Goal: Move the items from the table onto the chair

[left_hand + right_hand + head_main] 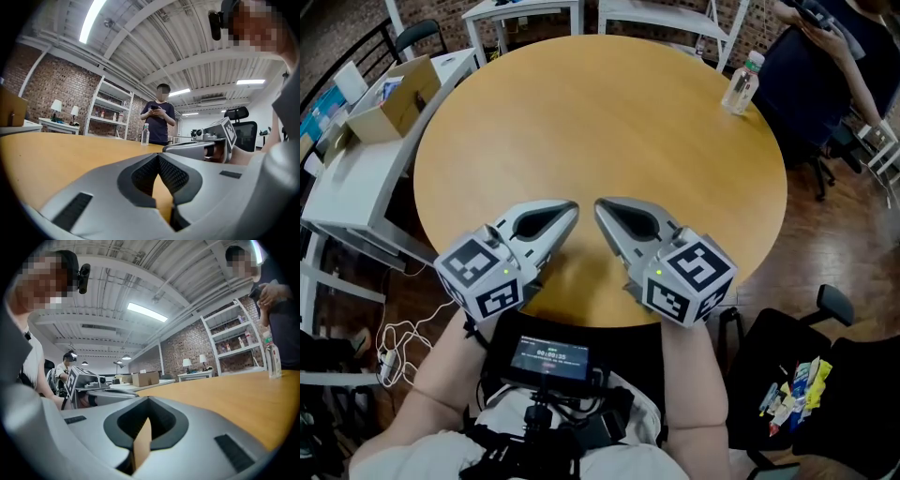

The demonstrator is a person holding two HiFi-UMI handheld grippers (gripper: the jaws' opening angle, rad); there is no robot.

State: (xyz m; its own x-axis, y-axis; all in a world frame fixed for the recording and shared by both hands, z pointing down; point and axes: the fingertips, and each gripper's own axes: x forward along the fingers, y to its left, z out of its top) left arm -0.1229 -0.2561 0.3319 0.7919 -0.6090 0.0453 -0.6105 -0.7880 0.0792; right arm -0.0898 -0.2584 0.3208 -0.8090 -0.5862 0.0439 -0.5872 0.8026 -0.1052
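A clear water bottle [741, 82] with a pale cap stands upright at the far right of the round wooden table [600, 122]; it also shows in the left gripper view as the bottle [145, 134] and in the right gripper view as the bottle [273, 361]. Colourful packets [794, 386] lie on the black chair [853, 403] at the lower right. My left gripper [572, 208] and right gripper [600, 206] rest side by side on the table's near edge, tips almost meeting. Both are shut with nothing between them, as seen at the left gripper [158, 157] and the right gripper [149, 400].
A cardboard box [394, 98] sits on a white table [347, 178] to the left. A person [159, 117] stands behind the bottle at the table's far right, holding a phone. White shelving [525, 14] stands beyond the far edge. Cables [398, 342] lie on the floor at the left.
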